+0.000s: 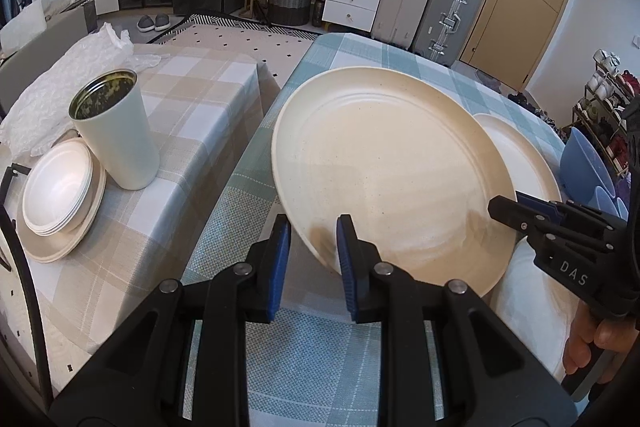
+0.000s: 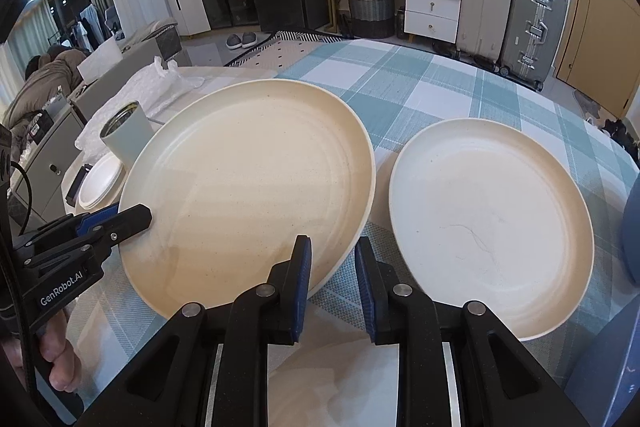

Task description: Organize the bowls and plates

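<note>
The big plate [image 1: 392, 163] is tipped up above the blue check table [image 1: 312, 367], one side high and one side low. The left gripper [image 1: 314, 247] has a finger on each side of the plate's near edge and pinches it. The right gripper [image 2: 334, 267] also has its fingers on both sides of the edge. I cannot tell if they press hard.

The big plate is wide and looks smooth, and it is held only by its edge. It could slip out and fall. Its low side could also bump the smaller plate [image 2: 492, 227], which lies flat just to the right of it.

The smaller plate has nothing in it. A blue bowl [image 1: 584, 163] sits farther right of the big plate, and I cannot see inside it. Left of the big plate, on the next table, stands a tall cup [image 1: 116, 131] with dark speckled stuff inside. Beside it is a stack of white bowls [image 1: 56, 195], and the top bowl is empty.
</note>
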`<state>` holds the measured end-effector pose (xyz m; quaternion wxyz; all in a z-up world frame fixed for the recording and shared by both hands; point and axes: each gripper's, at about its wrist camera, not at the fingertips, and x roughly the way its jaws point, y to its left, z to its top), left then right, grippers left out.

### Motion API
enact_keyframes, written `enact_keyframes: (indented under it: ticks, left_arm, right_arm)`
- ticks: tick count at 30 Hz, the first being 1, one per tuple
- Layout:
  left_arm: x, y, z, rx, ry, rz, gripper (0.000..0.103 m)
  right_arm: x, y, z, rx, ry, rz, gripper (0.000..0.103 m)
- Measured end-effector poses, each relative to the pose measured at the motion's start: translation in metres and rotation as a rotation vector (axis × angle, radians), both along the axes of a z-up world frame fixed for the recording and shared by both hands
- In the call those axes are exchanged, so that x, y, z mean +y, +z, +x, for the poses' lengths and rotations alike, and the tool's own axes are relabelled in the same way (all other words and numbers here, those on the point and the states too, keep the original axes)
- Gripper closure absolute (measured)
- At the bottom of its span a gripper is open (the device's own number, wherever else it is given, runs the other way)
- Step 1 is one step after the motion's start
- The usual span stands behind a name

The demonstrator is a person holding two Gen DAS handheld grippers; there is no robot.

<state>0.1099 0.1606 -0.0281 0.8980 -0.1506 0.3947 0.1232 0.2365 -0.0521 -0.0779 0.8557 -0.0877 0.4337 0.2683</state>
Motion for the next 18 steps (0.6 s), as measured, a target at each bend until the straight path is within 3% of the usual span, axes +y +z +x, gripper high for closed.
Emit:
enact_keyframes:
  ticks: [18]
  left_arm:
    - [-0.035,0.036,-0.017,-0.046,-0.062,0.010,0.082]
  right_arm:
    - [-0.037,0.046,-0.035,-0.060,-0.039,0.052,0.080]
